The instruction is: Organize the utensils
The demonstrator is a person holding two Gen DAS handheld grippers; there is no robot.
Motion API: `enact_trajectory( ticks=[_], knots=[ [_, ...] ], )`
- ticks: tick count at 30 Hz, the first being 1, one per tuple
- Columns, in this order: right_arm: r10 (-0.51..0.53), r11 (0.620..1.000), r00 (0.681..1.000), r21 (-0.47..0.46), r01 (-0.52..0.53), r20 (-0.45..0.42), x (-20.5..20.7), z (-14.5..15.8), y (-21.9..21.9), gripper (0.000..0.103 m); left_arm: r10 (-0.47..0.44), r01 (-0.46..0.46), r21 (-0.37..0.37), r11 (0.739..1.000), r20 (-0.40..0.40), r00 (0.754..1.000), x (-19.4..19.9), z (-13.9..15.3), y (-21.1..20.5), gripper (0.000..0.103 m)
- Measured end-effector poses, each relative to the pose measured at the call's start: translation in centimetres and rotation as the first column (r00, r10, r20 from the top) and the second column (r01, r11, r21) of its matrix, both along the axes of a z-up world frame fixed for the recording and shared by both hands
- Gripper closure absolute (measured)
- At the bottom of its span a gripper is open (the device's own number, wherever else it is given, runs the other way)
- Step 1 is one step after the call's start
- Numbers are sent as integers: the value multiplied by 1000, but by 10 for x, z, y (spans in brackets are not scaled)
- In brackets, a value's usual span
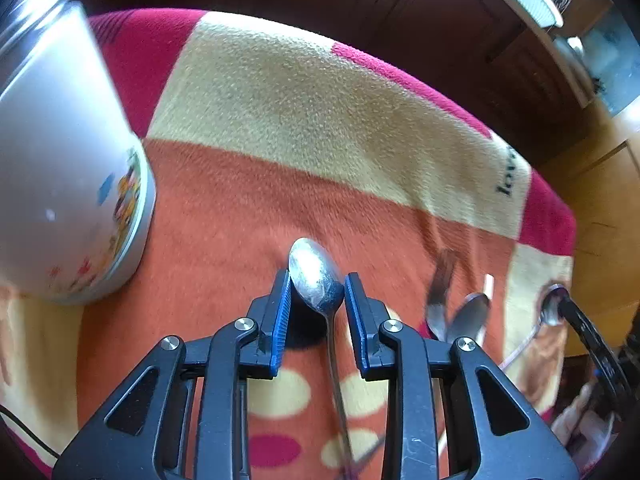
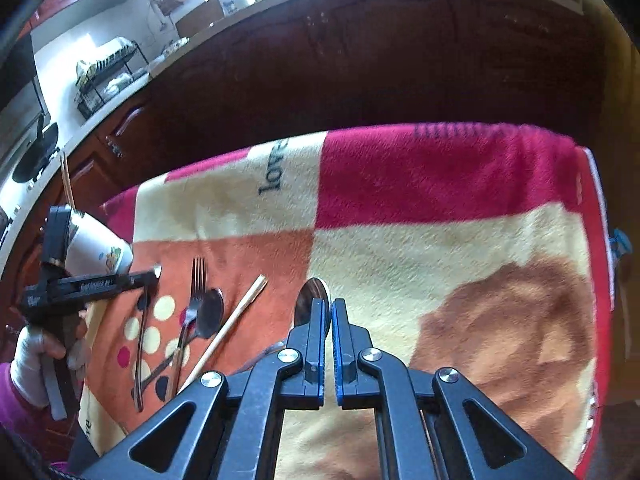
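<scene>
In the left wrist view my left gripper (image 1: 318,276) has its blue pads against both sides of a steel spoon's bowl (image 1: 316,270); the handle runs back under the fingers, over the patterned blanket (image 1: 320,120). The right wrist view shows my right gripper (image 2: 329,303) shut on the edge of a second spoon (image 2: 310,300), whose bowl sticks out left of the pads. A fork (image 2: 198,280), a third spoon (image 2: 210,312) and a single chopstick (image 2: 236,320) lie on the orange patch between the grippers. The left gripper (image 2: 154,274) shows at far left, held by a gloved hand (image 2: 32,356).
A white cup (image 1: 68,160) with a cartoon print stands close on the left gripper's left, with chopsticks (image 2: 66,180) sticking out of it. Dark wooden cabinets (image 2: 360,60) rise beyond the blanket's far edge. The blanket drops off at its right edge (image 2: 592,240).
</scene>
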State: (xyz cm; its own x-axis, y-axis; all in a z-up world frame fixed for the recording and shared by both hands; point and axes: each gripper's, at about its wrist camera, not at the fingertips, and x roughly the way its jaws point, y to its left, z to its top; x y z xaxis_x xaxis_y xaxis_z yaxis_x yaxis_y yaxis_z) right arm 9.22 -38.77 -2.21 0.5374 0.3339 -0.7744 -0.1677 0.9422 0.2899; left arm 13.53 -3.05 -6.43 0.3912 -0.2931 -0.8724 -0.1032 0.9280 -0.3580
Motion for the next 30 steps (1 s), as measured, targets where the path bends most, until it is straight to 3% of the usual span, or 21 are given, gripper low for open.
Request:
enact_trajectory(
  ticks=[5,7,18,30],
  knots=[
    [-6,1000,998,-10,7,62,-4,28,-1,101,-22,25,-45,999,50,998,-24,26,15,81],
    [7,1000,996,-30,-5,89,-8,40,6,100,-42,46,-52,998,77,996,-33,38,18,102],
    [71,997,975,-56,-60,211,-27,100,37,101,-75,88,-74,993,163,984,-75,71,24,102],
    [180,984,942,-59,-170,283,-32,143,98,101,-57,73,-38,997,314,948,-100,145,53,102]
  ],
)
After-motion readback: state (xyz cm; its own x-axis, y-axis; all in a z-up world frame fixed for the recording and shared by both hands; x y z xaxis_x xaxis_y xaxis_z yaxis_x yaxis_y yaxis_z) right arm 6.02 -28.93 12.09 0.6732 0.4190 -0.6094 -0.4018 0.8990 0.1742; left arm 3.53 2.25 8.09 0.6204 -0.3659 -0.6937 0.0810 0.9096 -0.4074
